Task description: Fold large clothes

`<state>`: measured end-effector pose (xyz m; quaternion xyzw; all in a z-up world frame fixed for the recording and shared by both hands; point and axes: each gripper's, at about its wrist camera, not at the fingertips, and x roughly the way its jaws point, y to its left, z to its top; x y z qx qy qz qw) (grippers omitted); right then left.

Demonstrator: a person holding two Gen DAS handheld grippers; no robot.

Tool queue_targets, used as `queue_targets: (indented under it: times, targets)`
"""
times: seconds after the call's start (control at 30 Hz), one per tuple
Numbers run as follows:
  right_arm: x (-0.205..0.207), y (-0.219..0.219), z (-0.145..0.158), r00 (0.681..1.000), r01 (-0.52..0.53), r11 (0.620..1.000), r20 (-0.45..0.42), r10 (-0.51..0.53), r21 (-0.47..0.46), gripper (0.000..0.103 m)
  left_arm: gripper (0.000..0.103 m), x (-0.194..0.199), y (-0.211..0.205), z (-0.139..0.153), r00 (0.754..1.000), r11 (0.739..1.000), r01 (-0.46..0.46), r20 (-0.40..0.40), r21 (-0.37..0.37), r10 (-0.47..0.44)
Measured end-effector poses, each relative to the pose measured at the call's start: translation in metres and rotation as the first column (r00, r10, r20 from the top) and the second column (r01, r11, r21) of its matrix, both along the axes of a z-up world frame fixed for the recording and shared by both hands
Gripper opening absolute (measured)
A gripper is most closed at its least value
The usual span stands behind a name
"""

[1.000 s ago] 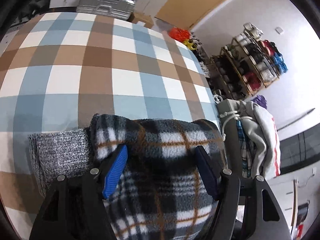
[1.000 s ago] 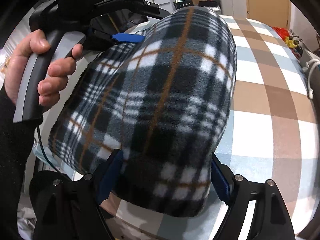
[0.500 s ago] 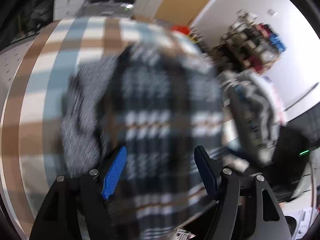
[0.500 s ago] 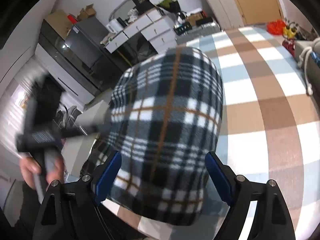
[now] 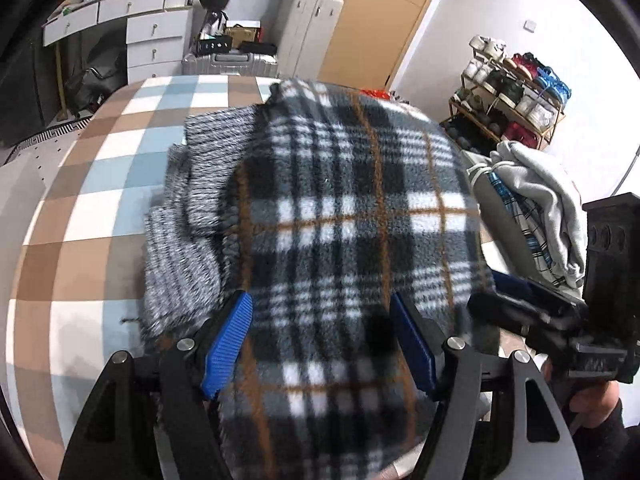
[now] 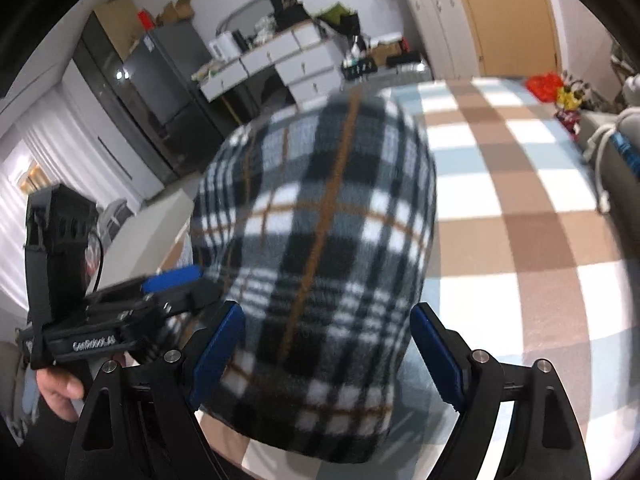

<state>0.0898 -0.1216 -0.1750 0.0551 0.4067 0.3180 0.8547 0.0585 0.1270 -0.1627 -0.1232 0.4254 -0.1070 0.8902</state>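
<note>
A folded black, white and orange plaid fleece garment point(image 5: 352, 224) with grey knit cuffs point(image 5: 188, 216) is held up over the checked table point(image 5: 96, 168). My left gripper point(image 5: 320, 328) has its blue pads on either side of the thick fold and is shut on it. My right gripper point(image 6: 324, 336) grips the other end of the same garment point(image 6: 320, 216), jaws wide around the bundle. The right gripper shows at the right of the left wrist view point(image 5: 568, 320), and the left gripper shows at the left of the right wrist view point(image 6: 120, 304).
A pile of grey and striped clothes point(image 5: 540, 200) lies on a chair right of the table. A shoe rack point(image 5: 512, 88) stands by the far wall. A suitcase point(image 5: 228, 62), white drawers point(image 5: 156, 36) and a fridge point(image 6: 160, 92) stand beyond the table.
Both grippers have lifted the folded plaid garment off the table and raised it. The views tilted up, so more of the room shows.
</note>
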Motion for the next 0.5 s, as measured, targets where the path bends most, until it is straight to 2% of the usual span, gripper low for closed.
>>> queue_targets:
  times: [0.1, 0.17, 0.3, 0.43, 0.5]
  targets:
    - [-0.009, -0.005, 0.014, 0.999, 0.011, 0.999, 0.050, -0.013, 0.037, 0.086, 0.067, -0.010, 0.003, 0.008, 1.000, 1.000, -0.002, 0.031, -0.003, 0.002]
    - [-0.014, -0.008, 0.017, 0.997, 0.037, 0.998, 0.066, -0.039, 0.041, 0.086, 0.070, -0.014, 0.002, 0.002, 1.000, 1.000, 0.021, 0.007, -0.019, -0.021]
    - [-0.012, -0.013, 0.010, 0.999, 0.048, 0.997, 0.021, -0.050, 0.067, 0.086, 0.070, -0.016, -0.002, -0.010, 0.997, 0.998, 0.063, -0.051, -0.008, -0.063]
    - [-0.009, -0.012, 0.001, 0.998, 0.055, 0.998, 0.003, -0.056, 0.024, 0.086, 0.070, -0.013, 0.002, -0.023, 0.988, 0.994, 0.095, -0.113, -0.052, -0.101]
    - [-0.009, -0.009, -0.002, 0.999, 0.052, 0.999, -0.015, -0.051, 0.013, 0.086, 0.069, -0.008, 0.001, -0.030, 0.985, 0.994, 0.097, -0.141, -0.044, -0.103]
